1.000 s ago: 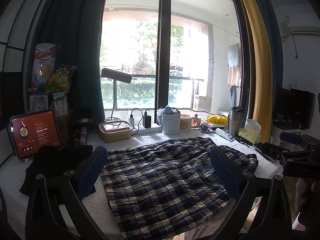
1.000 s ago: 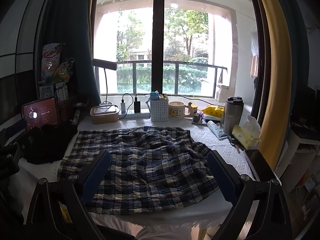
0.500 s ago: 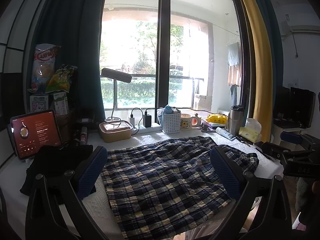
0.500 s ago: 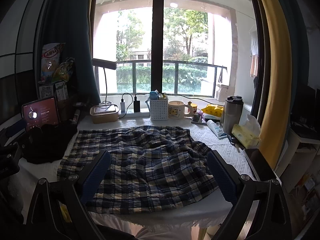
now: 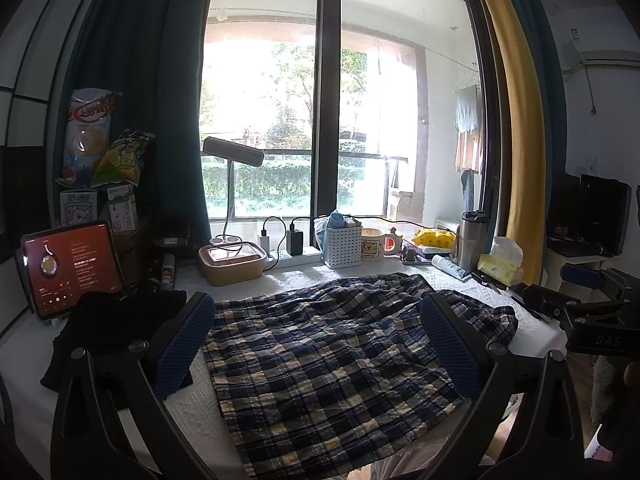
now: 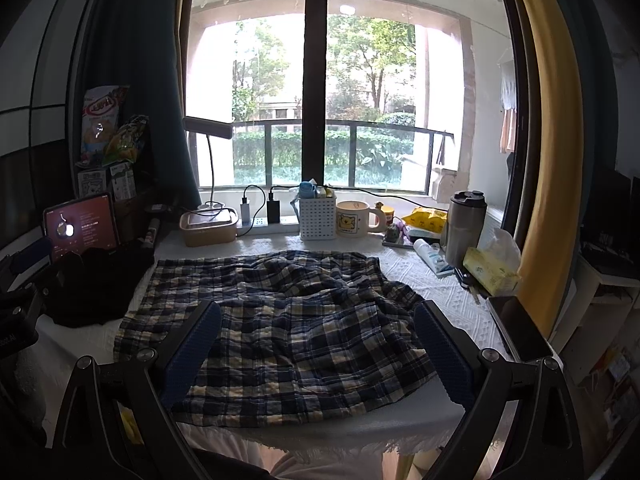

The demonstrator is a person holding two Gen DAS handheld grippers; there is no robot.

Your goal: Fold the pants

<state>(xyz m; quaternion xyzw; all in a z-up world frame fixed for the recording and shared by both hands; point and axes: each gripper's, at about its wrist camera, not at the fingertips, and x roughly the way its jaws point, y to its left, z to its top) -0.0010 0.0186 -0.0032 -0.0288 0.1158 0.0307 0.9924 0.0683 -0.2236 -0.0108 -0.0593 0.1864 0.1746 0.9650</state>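
Note:
Blue, white and yellow plaid pants lie spread and rumpled on a table covered with a white textured cloth. My left gripper hovers open above the near edge of the pants, blue pads wide apart, holding nothing. My right gripper is likewise open over the front part of the pants, nothing between its fingers. The right gripper's body shows at the right edge of the left wrist view; the left gripper's body shows at the left edge of the right wrist view.
A black garment and a lit tablet sit at the left. Along the window stand a lunch box, white basket, mug, steel tumbler, tissue pack and a dark phone.

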